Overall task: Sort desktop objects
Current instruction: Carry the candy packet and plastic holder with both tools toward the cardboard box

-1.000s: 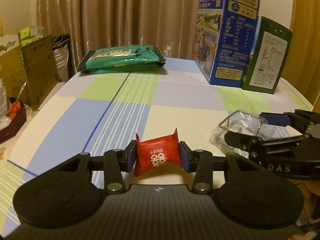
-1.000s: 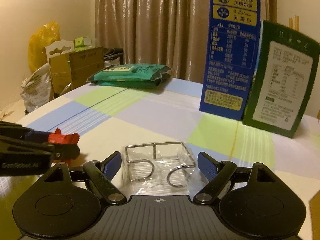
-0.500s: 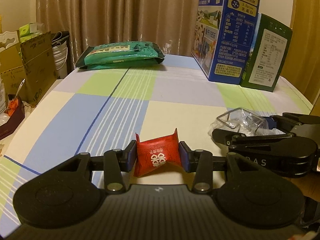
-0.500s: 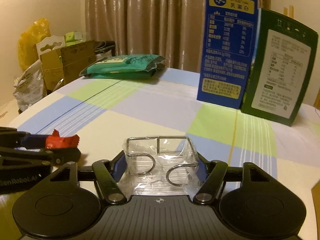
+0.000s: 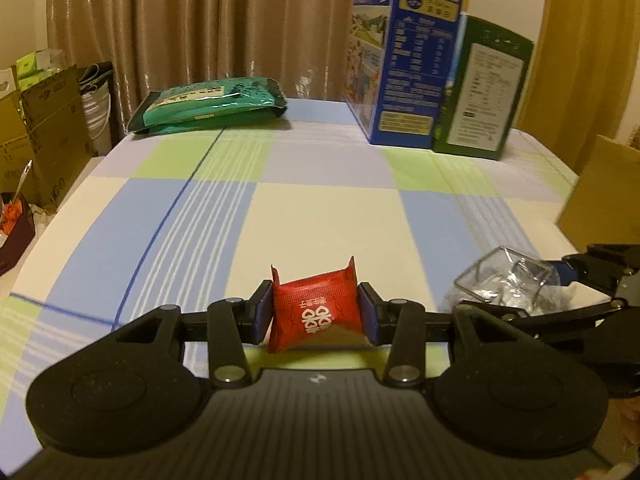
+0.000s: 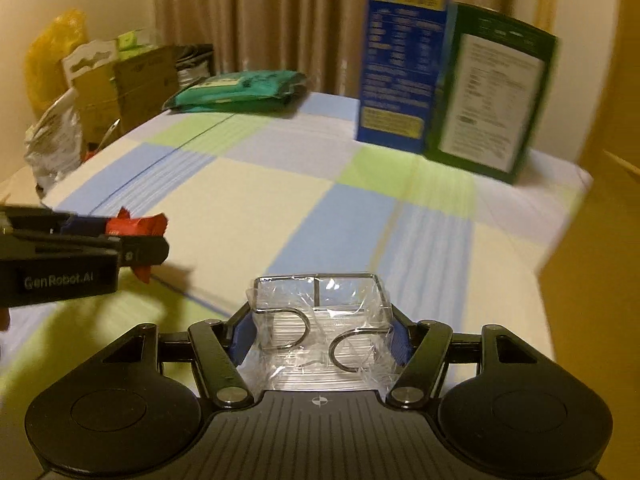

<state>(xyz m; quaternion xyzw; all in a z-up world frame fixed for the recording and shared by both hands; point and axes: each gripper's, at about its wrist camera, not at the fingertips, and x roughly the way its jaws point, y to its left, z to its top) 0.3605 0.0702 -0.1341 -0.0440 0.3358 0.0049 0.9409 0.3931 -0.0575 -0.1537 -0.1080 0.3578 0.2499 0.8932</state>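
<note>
Left gripper clenched on small red foil sachet with white print, lifted above checked blue, green and cream tablecloth. Right gripper at 3 o'clock, clamped around clear plastic-wrapped wire-frame box, pads pressing both sides. Tall blue carton and green carton at 1 o'clock; flat green pouch at 11.

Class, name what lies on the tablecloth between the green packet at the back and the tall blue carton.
Nothing: between the green packet and the blue carton the tablecloth is bare, with curtain behind. The left wrist view shows it best.
</note>
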